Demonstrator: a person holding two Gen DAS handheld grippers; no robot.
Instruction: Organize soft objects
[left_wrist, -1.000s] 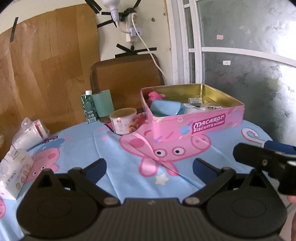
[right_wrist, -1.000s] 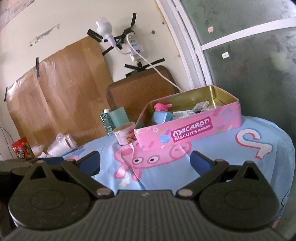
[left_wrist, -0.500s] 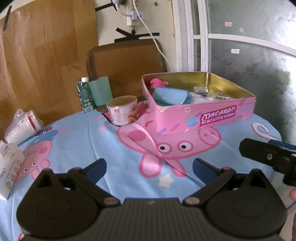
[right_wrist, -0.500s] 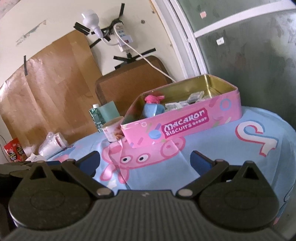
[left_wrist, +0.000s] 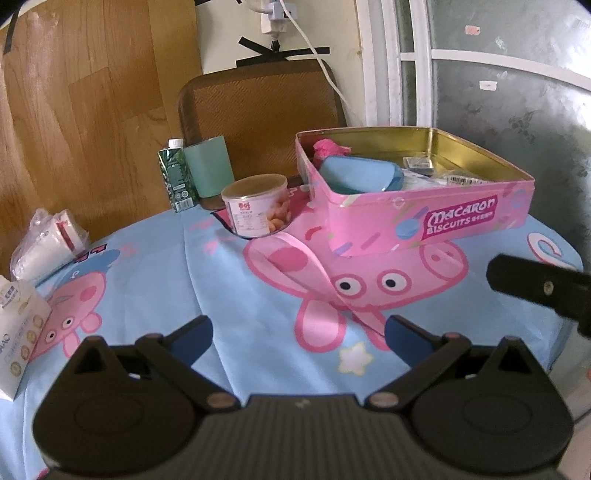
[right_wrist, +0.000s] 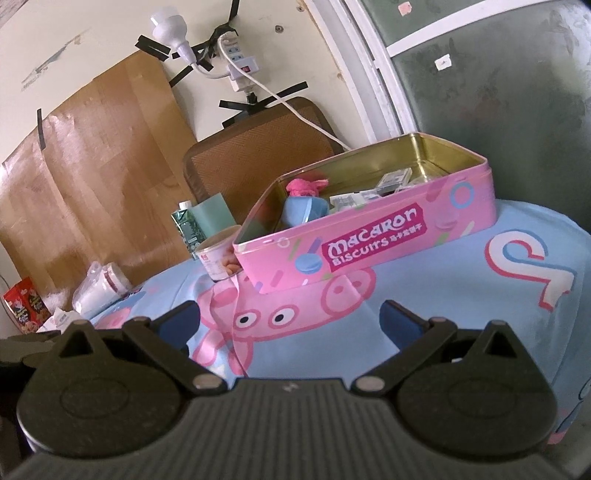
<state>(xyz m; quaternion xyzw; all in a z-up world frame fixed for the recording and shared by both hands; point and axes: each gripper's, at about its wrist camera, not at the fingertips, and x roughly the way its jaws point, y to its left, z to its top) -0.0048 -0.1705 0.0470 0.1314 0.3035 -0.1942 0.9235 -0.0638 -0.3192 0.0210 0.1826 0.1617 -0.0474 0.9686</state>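
You are holding both grippers, left gripper and right gripper, spread and empty, the tin lying ahead, slightly right of your left fingers and probably nearer your right.

I count one pink biscuit tin at the far right of the table. Inside it I see one pink soft thing at the far left corner, one blue pouch just nearer, and a few small packets to the right; I cannot tell their number. Left of the tin: one snack cup, one green carton, one teal cup. Near left: one tissue pack, one plastic bag. One chair stands beyond. In the right view, two red boxes show far left.
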